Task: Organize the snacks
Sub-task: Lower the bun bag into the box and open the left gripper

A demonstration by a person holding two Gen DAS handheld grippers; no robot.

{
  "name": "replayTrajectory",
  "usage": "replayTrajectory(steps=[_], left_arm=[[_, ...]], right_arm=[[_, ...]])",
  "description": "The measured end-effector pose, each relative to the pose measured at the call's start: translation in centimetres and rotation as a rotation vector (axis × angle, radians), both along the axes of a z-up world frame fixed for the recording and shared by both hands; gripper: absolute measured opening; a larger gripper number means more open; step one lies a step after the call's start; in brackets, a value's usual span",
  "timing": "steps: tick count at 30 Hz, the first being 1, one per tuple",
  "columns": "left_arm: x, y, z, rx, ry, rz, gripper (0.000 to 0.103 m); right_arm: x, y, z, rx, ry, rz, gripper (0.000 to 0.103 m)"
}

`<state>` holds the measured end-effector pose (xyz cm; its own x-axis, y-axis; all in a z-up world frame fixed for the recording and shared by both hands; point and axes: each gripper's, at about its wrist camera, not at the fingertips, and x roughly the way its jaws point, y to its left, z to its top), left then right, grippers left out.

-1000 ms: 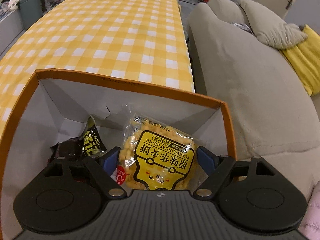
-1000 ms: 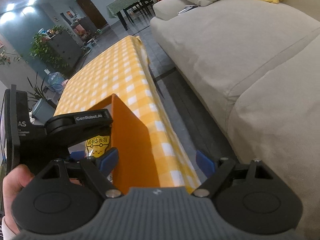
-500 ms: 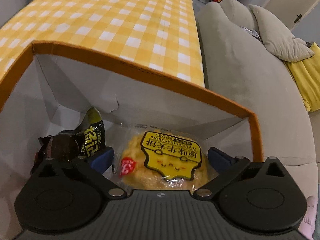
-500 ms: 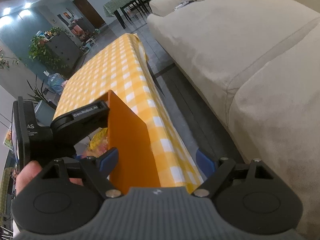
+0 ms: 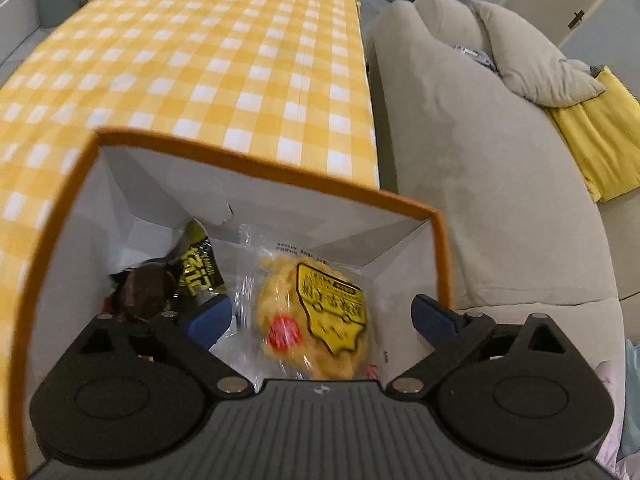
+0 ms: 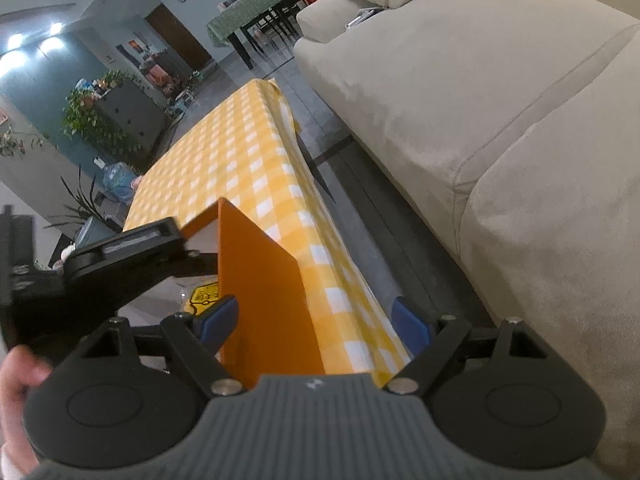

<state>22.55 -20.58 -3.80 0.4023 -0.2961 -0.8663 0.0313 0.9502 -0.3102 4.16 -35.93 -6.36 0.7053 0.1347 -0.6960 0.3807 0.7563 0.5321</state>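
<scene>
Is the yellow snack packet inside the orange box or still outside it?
Inside. The packet lies low between the box's white inner walls, beside a dark packet.

left wrist: down into orange box (image 5: 256, 168), close | right wrist: beside it, along table (image 6: 240, 152)

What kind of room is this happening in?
Most likely a home living room: a beige sofa with cushions runs beside a low table in a yellow checked cloth, with houseplants and a dining table behind.
</scene>
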Motion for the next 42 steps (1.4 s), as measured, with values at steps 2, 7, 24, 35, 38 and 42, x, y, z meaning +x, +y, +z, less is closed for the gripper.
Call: replayTrajectory(steps=[2, 7, 24, 35, 38, 42], left_arm=[[-0.4, 0.2, 1.1, 0.005, -0.01, -0.002, 0.103], [-1.8, 1.1, 3.1, 0.027, -0.039, -0.012, 0.103], [-1.3, -1.4, 0.7, -0.003, -0.049, -0.239, 0.003], [0.3, -1.3, -3.9, -0.01, 0.027, -0.183, 0.006], [0.0, -1.9, -4.0, 0.021, -0.003, -0.203, 0.006], [-0.5, -2.7, -3.8, 0.068, -0.04, -0.223, 0.006]], right_arm=[[-0.3, 0.0, 0.0, 0.013, -0.007, -0.006, 0.082], [-0.8, 0.5, 0.3, 0.018, -0.009, 0.007, 0.082], [-1.3, 0.4, 0.8, 0.05, -0.038, 0.019, 0.082], [-0.2, 0.5, 0.2, 0.028, -0.005, 0.038, 0.082], [0.0, 0.6, -0.2, 0.023, 0.013, 0.044, 0.082], [0.0, 0.8, -0.1, 0.016, 0.016, 0.047, 0.082]])
